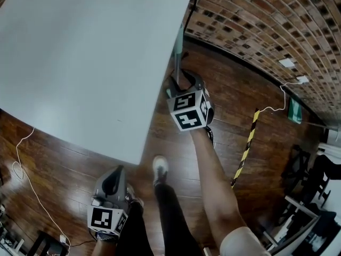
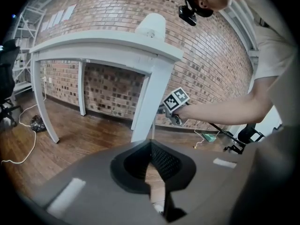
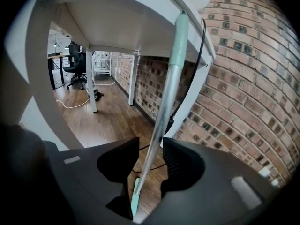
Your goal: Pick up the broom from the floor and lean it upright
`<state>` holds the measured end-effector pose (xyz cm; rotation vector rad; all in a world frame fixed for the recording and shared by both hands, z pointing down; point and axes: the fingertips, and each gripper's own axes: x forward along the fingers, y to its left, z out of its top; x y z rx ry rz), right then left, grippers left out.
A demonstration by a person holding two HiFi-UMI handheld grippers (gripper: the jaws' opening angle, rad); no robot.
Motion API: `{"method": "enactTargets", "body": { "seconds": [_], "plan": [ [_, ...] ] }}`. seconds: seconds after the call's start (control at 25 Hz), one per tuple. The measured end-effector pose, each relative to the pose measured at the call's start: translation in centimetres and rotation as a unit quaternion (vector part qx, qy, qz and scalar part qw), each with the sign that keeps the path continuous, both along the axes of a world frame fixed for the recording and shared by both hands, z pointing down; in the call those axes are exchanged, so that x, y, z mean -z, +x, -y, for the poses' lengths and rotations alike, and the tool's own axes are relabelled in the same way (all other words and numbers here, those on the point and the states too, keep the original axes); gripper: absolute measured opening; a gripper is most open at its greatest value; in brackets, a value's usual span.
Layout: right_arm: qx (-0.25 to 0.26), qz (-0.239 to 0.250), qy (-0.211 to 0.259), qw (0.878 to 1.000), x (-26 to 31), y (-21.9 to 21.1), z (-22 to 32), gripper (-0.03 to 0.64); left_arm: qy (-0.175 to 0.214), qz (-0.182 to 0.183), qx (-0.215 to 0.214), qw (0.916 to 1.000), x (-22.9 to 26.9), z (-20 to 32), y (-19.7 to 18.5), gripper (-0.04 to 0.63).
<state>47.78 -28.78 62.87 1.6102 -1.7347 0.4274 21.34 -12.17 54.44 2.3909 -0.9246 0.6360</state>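
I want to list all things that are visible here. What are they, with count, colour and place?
brick wall: 1, brown, far side
table: 1, white, near wall
floor: 1, dark wood
broom: 1, grey-green, leaning on table edge
white cables: 2, left of table; by wall
striped bar: 1, yellow-black, right side
shoe: 1, white, by table corner
left gripper: 1, grey, shut, empty
right gripper: 1, grey, open around broom handle

You had even, soft indoor light; shadows stayed faint. The white table (image 1: 80,57) top read bright, near washed out. The wood floor (image 1: 69,191) showed a dull sheen. Both gripper views bowed hard at the edges, corners black. Your left hand-held gripper (image 2: 151,144) sat dark and soft up close.
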Motion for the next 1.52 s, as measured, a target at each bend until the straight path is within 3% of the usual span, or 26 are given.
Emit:
{"method": "enactTargets", "body": {
  "seconds": [0.44, 0.88, 1.0, 1.12, 1.52],
  "plan": [
    [-0.027, 0.020, 0.000, 0.999, -0.6, 0.3, -2.2, 0.167, 0.010, 0.003, 0.003, 0.9999, 0.0, 0.6, -0.3, 0.000],
    [-0.055, -0.011, 0.011, 0.998, 2.1, 2.4, -6.2, 0.071, 0.027, -0.003, -0.005, 0.9996, 1.4, 0.7, 0.5, 0.000],
    [-0.043, -0.031, 0.030, 0.998, 5.9, 2.1, -7.8, 0.069, 0.053, -0.025, -0.019, 0.9981, 4.2, 1.0, 1.3, 0.000],
    [-0.065, -0.030, 0.056, 0.996, 10.5, 1.0, -10.8, 0.064, 0.081, -0.040, -0.043, 0.9950, 7.5, 0.5, 0.6, 0.000],
    [-0.146, 0.009, 0.168, 0.975, 32.5, -7.6, -26.4, 0.052, 0.159, -0.070, -0.062, 0.9829, 25.1, -4.1, -8.9, 0.000]
  ]
}}
